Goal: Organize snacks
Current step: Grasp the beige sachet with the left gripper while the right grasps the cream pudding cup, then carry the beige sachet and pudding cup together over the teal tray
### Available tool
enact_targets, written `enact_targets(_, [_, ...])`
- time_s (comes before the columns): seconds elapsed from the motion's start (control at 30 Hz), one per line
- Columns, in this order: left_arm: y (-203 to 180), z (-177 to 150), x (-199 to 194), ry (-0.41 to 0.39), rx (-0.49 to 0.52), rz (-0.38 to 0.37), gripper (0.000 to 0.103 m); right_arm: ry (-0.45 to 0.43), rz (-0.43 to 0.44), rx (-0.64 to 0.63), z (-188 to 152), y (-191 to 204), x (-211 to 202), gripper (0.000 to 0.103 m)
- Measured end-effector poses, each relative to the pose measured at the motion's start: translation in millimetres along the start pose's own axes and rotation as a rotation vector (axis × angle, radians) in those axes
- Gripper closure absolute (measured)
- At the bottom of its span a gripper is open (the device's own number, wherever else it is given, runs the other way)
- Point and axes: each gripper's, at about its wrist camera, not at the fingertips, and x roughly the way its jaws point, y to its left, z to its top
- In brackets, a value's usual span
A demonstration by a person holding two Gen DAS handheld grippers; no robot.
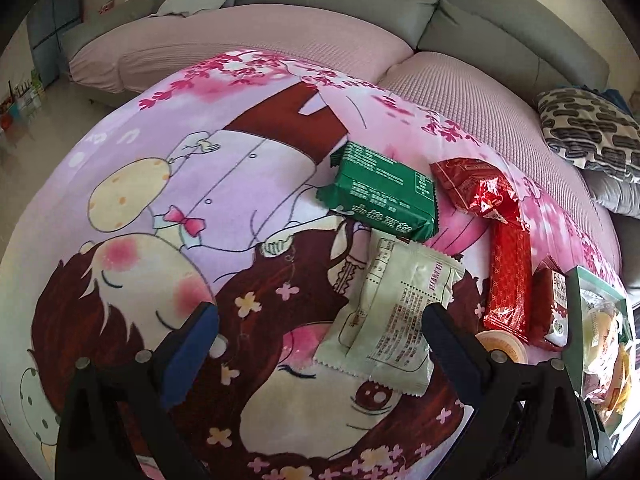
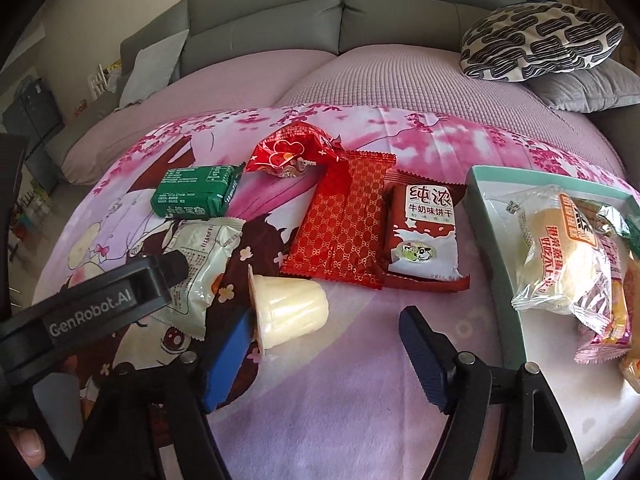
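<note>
pale yellow plastic jelly cup (image 2: 290,312) lies on its side on the pink cartoon blanket (image 2: 352,412), touching the right gripper (image 2: 320,344) blue finger; fingers half open. left gripper (image 1: 320,334) fingers wide open over the white foil packet (image 1: 394,312), gripping nothing.

Your right gripper (image 2: 324,344) and left gripper (image 1: 320,344) are black plastic frames with blue ribbed pads, silver round screws, and white "GenRobot.AI" lettering on the left one's side.
</note>
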Motion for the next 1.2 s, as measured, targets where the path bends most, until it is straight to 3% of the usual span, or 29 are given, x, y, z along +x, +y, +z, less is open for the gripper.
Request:
enact_targets(0.2, [-15.0,2.0,5.6,0.035,0.067,-0.030,0.002,0.003,0.011,-0.025,0.4,5.2,6.6,0.030])
enact_targets(0.6, [-21.5,4.9,16.4,0.069,0.084,0.034,0.003,-0.021,0.056,-0.042,2.3,9.5,8.7,0.051])
enact_targets(0.7, [-19.1,5.1,15.1,0.068,0.071,0.041,0.009,-0.023,0.075,-0.039,2.3,9.9,8.5,0.060])
enact_targets(0.9, [-18.9,5.5,14.8,0.077,0.070,0.061,0.014,-0.026,0.080,-0.026,2.5,6.2,6.6,0.061])
enact_targets(1.1, [-12.7,5.1,8.7,0.071,0.042,0.053,0.034,-0.024,0.075,-0.005,3.3,-0.7,2.8,0.062])
enact_targets(1.2, [-8.7,4.5,5.7,0.069,0.027,0.038,0.038,-0.026,0.070,0.002,3.4,-3.4,-0.3,0.063])
